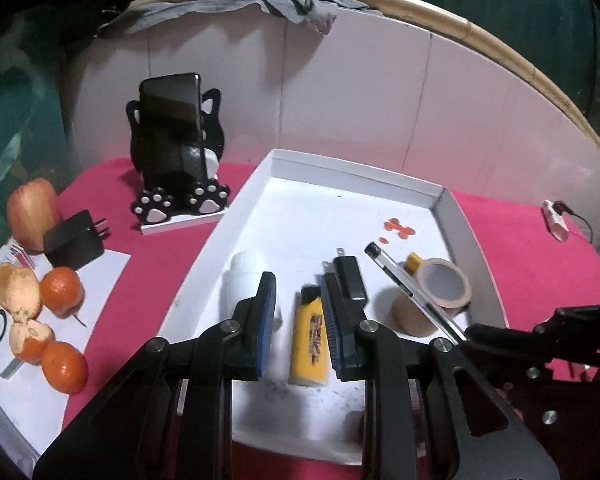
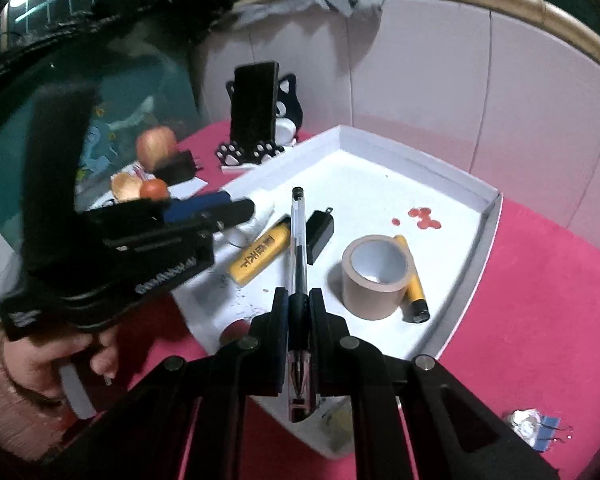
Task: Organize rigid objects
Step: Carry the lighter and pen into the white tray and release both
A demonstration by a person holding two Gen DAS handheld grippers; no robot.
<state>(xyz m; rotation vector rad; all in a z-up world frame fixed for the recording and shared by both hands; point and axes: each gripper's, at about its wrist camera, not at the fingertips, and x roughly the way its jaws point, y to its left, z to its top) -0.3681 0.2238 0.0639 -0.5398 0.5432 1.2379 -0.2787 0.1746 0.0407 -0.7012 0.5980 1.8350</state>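
Observation:
A white tray (image 1: 448,208) on the pink table holds a yellow lighter (image 1: 309,342), a white bottle (image 1: 242,280), a small black box (image 1: 350,280), a brown tape roll (image 1: 448,282) and a yellow battery (image 2: 414,280). My left gripper (image 1: 300,300) is open above the lighter, empty. My right gripper (image 2: 299,300) is shut on a clear black pen (image 2: 299,240) and holds it over the tray, pointing away. The pen also shows in the left wrist view (image 1: 412,290). The left gripper shows in the right wrist view (image 2: 220,210).
A phone in a black cat stand (image 1: 176,152) stands left of the tray. An apple (image 1: 32,216), a black charger (image 1: 74,240), tangerines (image 1: 62,288) and peel lie at the far left. Red stains (image 1: 400,230) mark the tray. A pale wall panel rises behind.

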